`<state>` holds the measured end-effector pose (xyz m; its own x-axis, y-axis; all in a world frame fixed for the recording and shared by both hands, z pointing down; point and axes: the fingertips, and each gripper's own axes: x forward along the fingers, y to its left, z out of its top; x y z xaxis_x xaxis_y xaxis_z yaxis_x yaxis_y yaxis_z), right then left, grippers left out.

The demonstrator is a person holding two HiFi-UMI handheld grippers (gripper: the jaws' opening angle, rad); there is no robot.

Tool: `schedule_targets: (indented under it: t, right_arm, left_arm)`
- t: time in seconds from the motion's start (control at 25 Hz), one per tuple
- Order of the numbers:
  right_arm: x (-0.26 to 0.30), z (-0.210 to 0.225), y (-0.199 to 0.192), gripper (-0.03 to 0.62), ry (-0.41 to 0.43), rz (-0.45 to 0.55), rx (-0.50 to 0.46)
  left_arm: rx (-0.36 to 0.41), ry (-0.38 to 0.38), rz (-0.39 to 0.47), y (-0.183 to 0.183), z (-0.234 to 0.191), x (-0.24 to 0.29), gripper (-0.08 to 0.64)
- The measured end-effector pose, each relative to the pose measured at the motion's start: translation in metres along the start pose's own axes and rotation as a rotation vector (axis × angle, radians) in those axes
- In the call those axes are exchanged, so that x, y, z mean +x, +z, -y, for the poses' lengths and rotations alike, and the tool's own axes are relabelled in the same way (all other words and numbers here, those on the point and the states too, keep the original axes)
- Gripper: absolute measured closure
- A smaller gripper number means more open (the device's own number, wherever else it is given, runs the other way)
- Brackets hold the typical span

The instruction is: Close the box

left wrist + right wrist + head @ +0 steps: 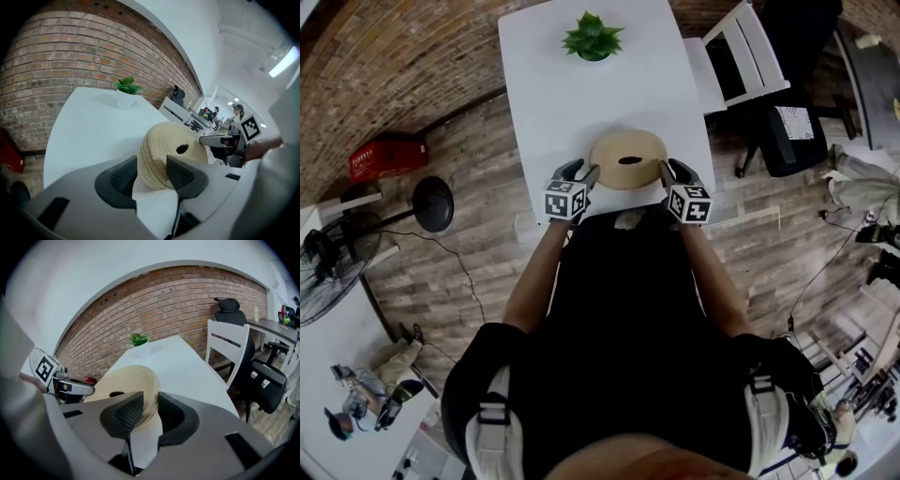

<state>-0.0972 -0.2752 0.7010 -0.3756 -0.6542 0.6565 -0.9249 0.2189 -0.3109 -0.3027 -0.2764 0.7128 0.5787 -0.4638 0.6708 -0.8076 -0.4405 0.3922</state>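
A round, cream woven box [628, 159] with an oval hole in its top lies near the front edge of the white table [581, 94]. My left gripper [586, 172] is at the box's left side. In the left gripper view the box [173, 150] has its near edge between the open jaws of the left gripper [152, 176], and the pads stand off it. My right gripper [668, 172] is at the box's right side. In the right gripper view the box [126, 380] fills the narrow gap of the right gripper [149, 413], whose pads lie against its rim.
A small green plant in a white pot [592, 37] stands at the far end of the table. A white chair [741, 56] and a black office chair [787, 131] are to the right. On the floor at left are a red crate [389, 157] and a round black stand [431, 202].
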Motion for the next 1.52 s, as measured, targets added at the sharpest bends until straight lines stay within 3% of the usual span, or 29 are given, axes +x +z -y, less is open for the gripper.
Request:
schedule_targets:
  t: [0.48,0.6,0.72,0.88,1.0,1.16,1.52]
  right_arm:
    - [-0.02,-0.007,0.01,0.526,-0.072,0.111,0.022]
    - [-0.028,-0.016,0.009,0.59,-0.063,0.127,0.011]
    - [-0.034,-0.027,0.005,0.594,-0.044,0.14,0.003]
    - [-0.042,-0.041,0.004,0.594,-0.023,0.158,0.003]
    - [-0.049,-0.05,0.007,0.594,-0.017,0.167,-0.032]
    - [-0.055,-0.07,0.012,0.594,-0.046,0.16,-0.186]
    - [-0.062,-0.091,0.008,0.594,-0.029,0.161,-0.209]
  left_arm:
    - [0.112,-0.053,-0.005,0.006,0.002,-0.005,0.359]
    - [0.156,-0.069,0.026,0.012,0.007,-0.012,0.382]
    - [0.243,-0.091,0.075,0.021,0.018,-0.022,0.424]
    - [0.295,-0.14,0.119,0.028,0.032,-0.032,0.463]
    - [0.283,-0.185,0.133,0.03,0.042,-0.039,0.512]
    - [0.198,-0.253,0.141,0.041,0.05,-0.046,0.538]
    - [0.32,-0.272,0.124,0.047,0.061,-0.049,0.538]
